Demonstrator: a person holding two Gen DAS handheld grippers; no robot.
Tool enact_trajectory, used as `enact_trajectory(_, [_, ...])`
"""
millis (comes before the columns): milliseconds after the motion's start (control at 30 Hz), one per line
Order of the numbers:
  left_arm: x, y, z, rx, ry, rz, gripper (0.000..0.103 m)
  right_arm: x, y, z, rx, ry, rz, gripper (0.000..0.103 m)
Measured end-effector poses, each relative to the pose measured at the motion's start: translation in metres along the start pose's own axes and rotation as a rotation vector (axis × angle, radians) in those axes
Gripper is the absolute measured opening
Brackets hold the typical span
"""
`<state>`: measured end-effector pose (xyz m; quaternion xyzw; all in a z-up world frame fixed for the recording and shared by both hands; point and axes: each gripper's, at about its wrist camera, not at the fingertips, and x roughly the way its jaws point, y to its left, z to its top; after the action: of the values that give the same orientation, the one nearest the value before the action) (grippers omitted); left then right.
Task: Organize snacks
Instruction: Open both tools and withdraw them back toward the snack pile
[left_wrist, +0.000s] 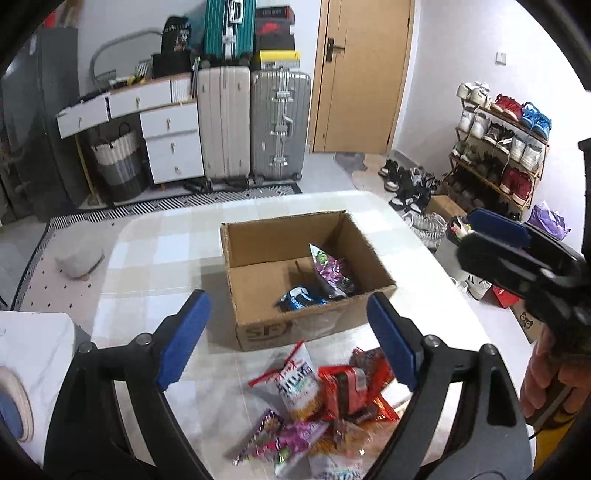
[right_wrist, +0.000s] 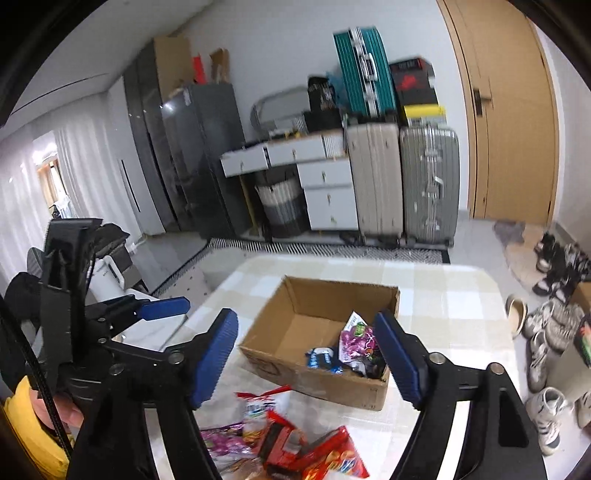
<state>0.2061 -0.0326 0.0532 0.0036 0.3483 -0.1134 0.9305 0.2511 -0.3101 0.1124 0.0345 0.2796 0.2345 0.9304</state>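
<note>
Both grippers were held above the table (left_wrist: 155, 236) with nothing between their jaws. The left gripper (left_wrist: 284, 336) was spread wide, its blue pads framing the near wall of the cardboard box (left_wrist: 258, 328); the right gripper (right_wrist: 306, 358) was likewise spread, the box seen between and beyond its fingertips. Two packets had been placed inside the box — a purple packet (left_wrist: 330, 269) leaning on the far side and a blue packet (left_wrist: 299, 298) lying nearer the front wall. The loose snack pile (left_wrist: 314, 402) lay on the table below and just short of the left fingertips, outside the box.

Several things could have gone wrong from here. The pile was heaped, so a descent onto it might have pinched two overlapping wrappers at once, or a glossy wrapper might have slipped from the pads. The two grippers were close together, so a shared reach to the pile could have brought them into collision. The box was light and unsecured — a knock on its near wall might have shifted it across the table.

Much was poorly shown. The pile's near part was cut off by the frame edge and by the gripper bodies, and its wrappers were blurred, so a count could not be made. The purple packet possibly hid another item behind it. The box floor near the front wall was hidden in both views.
</note>
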Motion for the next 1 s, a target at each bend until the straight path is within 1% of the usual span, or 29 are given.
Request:
enact_trajectory(33, [-0.011, -0.002, -0.003, 0.002, -0.012, 0.003, 0.086, -0.01, 0.006, -0.002, -0.004, -0.016, 0.005, 0.084])
enact_trajectory(167, [-0.058, -0.012, -0.02, 0.002, -0.052, -0.005, 0.087, -0.053, 0.028, -0.01, -0.028, -0.075, 0.009, 0.086])
enact_trajectory(233, [-0.081, -0.017, -0.03, -0.003, -0.074, -0.004, 0.087, -0.075, 0.038, -0.018, -0.036, -0.111, 0.006, 0.091])
enact_trajectory(300, [-0.1, -0.021, -0.041, -0.005, -0.098, -0.005, 0.091, -0.096, 0.047, -0.027, -0.042, -0.148, 0.006, 0.092])
enact_trajectory(333, [-0.112, -0.023, -0.047, -0.005, -0.115, 0.0, 0.098, -0.106, 0.051, -0.032, -0.046, -0.166, 0.007, 0.093])
enact_trajectory(367, [-0.122, -0.025, -0.053, -0.007, -0.13, 0.003, 0.102, -0.115, 0.056, -0.037, -0.051, -0.185, 0.006, 0.094])
enact_trajectory(500, [-0.157, -0.032, -0.077, -0.007, -0.192, 0.01, 0.102, -0.143, 0.069, -0.061, -0.06, -0.238, -0.004, 0.098])
enact_trajectory(600, [-0.182, -0.033, -0.098, -0.016, -0.241, 0.025, 0.102, -0.156, 0.074, -0.078, -0.08, -0.265, -0.021, 0.1])
enact_trajectory(700, [-0.195, -0.033, -0.12, -0.021, -0.247, 0.029, 0.102, -0.166, 0.078, -0.096, -0.088, -0.29, -0.023, 0.102])
enact_trajectory(800, [-0.193, -0.03, -0.138, -0.017, -0.229, 0.021, 0.102, -0.168, 0.077, -0.114, -0.09, -0.288, -0.031, 0.102])
enact_trajectory(900, [-0.184, -0.026, -0.162, -0.019, -0.197, 0.017, 0.102, -0.167, 0.075, -0.134, -0.086, -0.288, -0.036, 0.102])
enact_trajectory(933, [-0.181, -0.025, -0.172, -0.018, -0.181, 0.005, 0.102, -0.166, 0.073, -0.141, -0.086, -0.285, -0.042, 0.102])
enact_trajectory(1000, [-0.161, -0.022, -0.182, -0.006, -0.145, -0.011, 0.102, -0.161, 0.071, -0.151, -0.078, -0.268, -0.045, 0.102])
